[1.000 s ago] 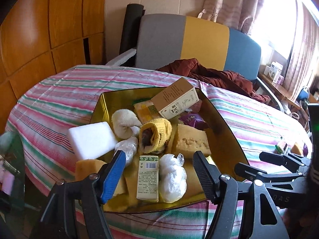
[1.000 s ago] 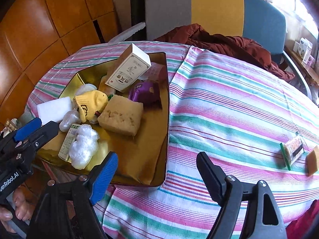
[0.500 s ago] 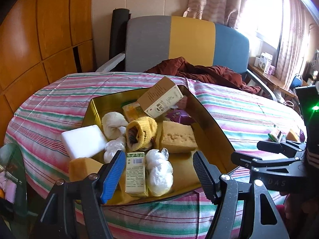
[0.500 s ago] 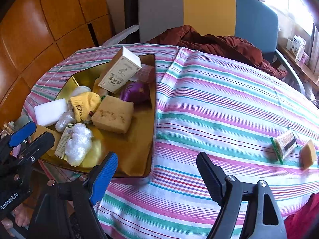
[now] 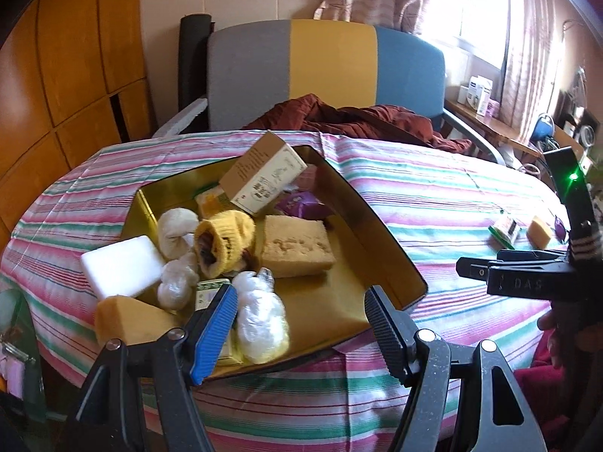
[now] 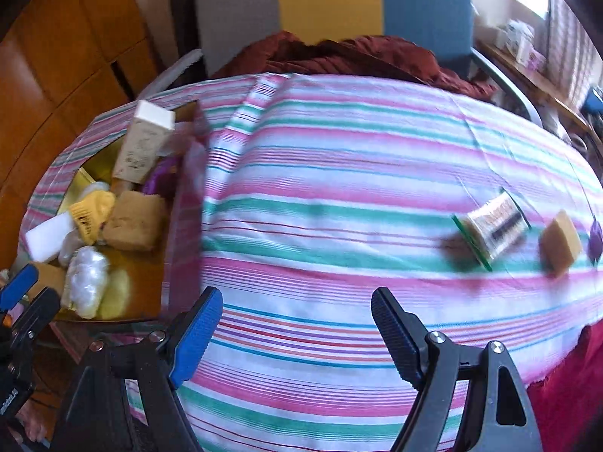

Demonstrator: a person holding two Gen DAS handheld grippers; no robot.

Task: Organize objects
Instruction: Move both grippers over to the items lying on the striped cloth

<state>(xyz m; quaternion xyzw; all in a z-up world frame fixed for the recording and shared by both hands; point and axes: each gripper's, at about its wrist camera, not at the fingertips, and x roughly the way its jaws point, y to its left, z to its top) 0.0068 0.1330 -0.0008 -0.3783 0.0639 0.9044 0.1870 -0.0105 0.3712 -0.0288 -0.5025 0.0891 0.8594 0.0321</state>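
Observation:
A gold tray (image 5: 380,241) on the striped tablecloth holds several items: a cardboard box (image 5: 264,179), a yellow sock (image 5: 226,241), a tan sponge (image 5: 296,250), a white block (image 5: 120,263) and white plastic bundles (image 5: 260,316). My left gripper (image 5: 301,324) is open and empty at the tray's near edge. My right gripper (image 6: 297,331) is open and empty over bare cloth right of the tray (image 6: 184,233). A green-edged packet (image 6: 490,226), a small tan sponge (image 6: 559,243) and a purple item (image 6: 595,241) lie on the cloth at the right.
A grey, yellow and blue chair (image 5: 328,71) with a dark red cloth (image 5: 358,120) on it stands behind the table. Wood panels (image 5: 68,75) are on the left. A window shelf with boxes (image 5: 478,94) is at the right.
Both grippers have drawn back from the tray and swung to the right. The right wrist view now faces the packet and small sponge, with motion blur. Both stayed open.

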